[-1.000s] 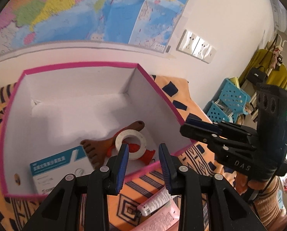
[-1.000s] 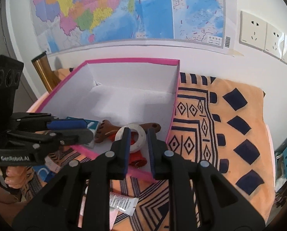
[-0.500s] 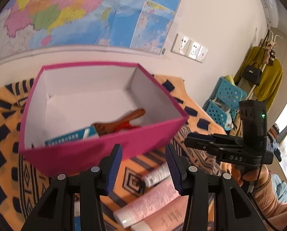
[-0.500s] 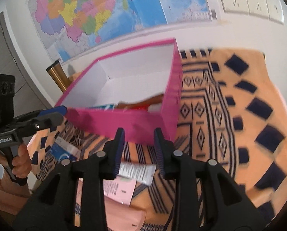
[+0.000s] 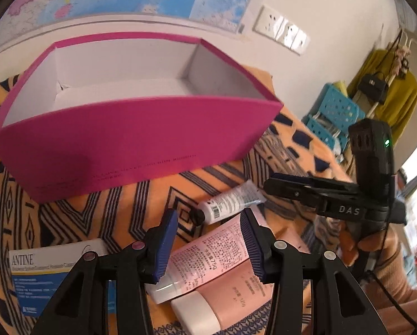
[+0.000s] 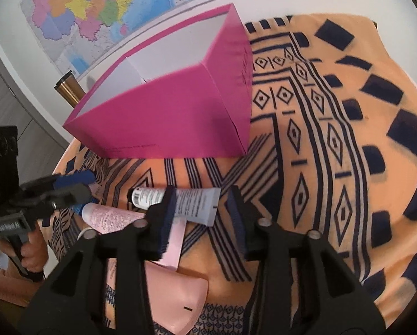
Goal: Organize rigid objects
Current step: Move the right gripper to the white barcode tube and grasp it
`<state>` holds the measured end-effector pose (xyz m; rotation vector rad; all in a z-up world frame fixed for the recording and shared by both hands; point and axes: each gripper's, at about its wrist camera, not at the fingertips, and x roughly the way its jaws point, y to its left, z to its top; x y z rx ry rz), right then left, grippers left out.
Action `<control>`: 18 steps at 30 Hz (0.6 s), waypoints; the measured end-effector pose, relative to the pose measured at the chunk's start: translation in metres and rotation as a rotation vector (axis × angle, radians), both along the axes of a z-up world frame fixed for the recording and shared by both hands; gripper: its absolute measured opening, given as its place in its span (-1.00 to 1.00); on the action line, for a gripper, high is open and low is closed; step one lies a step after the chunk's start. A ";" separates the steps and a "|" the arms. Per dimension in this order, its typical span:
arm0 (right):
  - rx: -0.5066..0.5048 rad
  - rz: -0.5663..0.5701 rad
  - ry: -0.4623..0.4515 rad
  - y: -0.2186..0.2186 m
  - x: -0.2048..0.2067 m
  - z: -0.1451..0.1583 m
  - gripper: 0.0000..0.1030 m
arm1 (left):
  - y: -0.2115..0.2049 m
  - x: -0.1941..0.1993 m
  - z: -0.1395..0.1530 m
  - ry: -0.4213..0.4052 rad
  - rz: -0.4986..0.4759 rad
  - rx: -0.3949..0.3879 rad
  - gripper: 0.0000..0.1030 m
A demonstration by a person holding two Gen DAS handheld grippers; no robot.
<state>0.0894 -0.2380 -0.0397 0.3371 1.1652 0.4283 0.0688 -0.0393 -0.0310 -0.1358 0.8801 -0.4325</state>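
Observation:
A magenta box (image 5: 141, 128) with a white inside stands on the orange patterned cloth; it also shows in the right wrist view (image 6: 174, 111). In front of it lie a white tube (image 5: 230, 203), a light pink tube (image 5: 205, 256), a darker pink tube (image 5: 230, 298) and a blue-and-white carton (image 5: 54, 273). My left gripper (image 5: 208, 248) is open and empty, low over the light pink tube. My right gripper (image 6: 202, 217) is open and empty, over the tail of the white tube (image 6: 186, 201). The box's contents are hidden by its near wall.
The patterned cloth (image 6: 334, 139) stretches to the right of the box. A gold cylinder (image 6: 68, 92) stands behind the box's left corner. Blue plastic crates (image 5: 331, 117) and hanging clothes are off the table's right side. A wall with a map is behind.
Both grippers have pulled back from above the box and dropped low in front of it. Both jaws have opened wider. The tubes and carton have come into view.

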 end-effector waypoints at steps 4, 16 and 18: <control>0.001 0.013 0.012 0.004 -0.004 -0.006 -0.16 | -0.007 0.003 -0.008 0.029 -0.013 0.005 -0.08; 0.006 0.017 0.018 0.008 0.001 -0.014 -0.16 | -0.019 0.010 -0.017 0.064 -0.036 0.021 -0.21; 0.000 0.028 0.012 0.012 0.000 -0.014 -0.16 | -0.019 0.011 -0.018 0.069 -0.040 0.019 -0.21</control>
